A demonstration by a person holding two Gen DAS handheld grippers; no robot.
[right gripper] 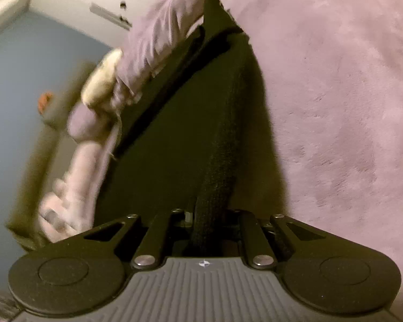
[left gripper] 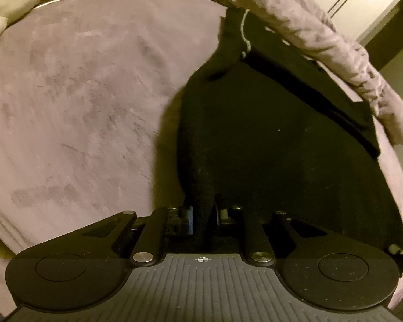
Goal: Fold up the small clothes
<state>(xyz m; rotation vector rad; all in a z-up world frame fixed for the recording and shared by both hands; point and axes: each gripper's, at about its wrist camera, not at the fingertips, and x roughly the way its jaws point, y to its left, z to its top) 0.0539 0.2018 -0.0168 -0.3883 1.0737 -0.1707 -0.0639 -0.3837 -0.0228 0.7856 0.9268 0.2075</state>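
A black garment (left gripper: 268,147) is spread on a mauve plush blanket (left gripper: 80,94), which covers what is taken to be a bed. The landmark here is this garment. Its near edge is pinched at two places: a bunch of the black cloth is clamped in the left tool (left gripper: 203,216), and a thick knitted fold of it is clamped in the right tool (right gripper: 211,218). Both pairs of jaws are closed tight on the fabric.

Beyond the garment, along its far edge, a crumpled roll of the same mauve fabric (left gripper: 322,48) is seen, and a white cord (left gripper: 245,32) hangs near the far end of the garment. Past that roll, on the side away from the bed, a blue floor (right gripper: 27,80) and pale furry slippers (right gripper: 102,80) are visible in the right view, but they are blurred.

The step in hand is judged to be the grasp of the near edge, before the first fold. For the next move, both corners should be lifted together and carried over toward the far edge, with the cloth kept taut between the tools, so that no wrinkle is trapped. A slip of the thin bunch on the left side is a possible risk.
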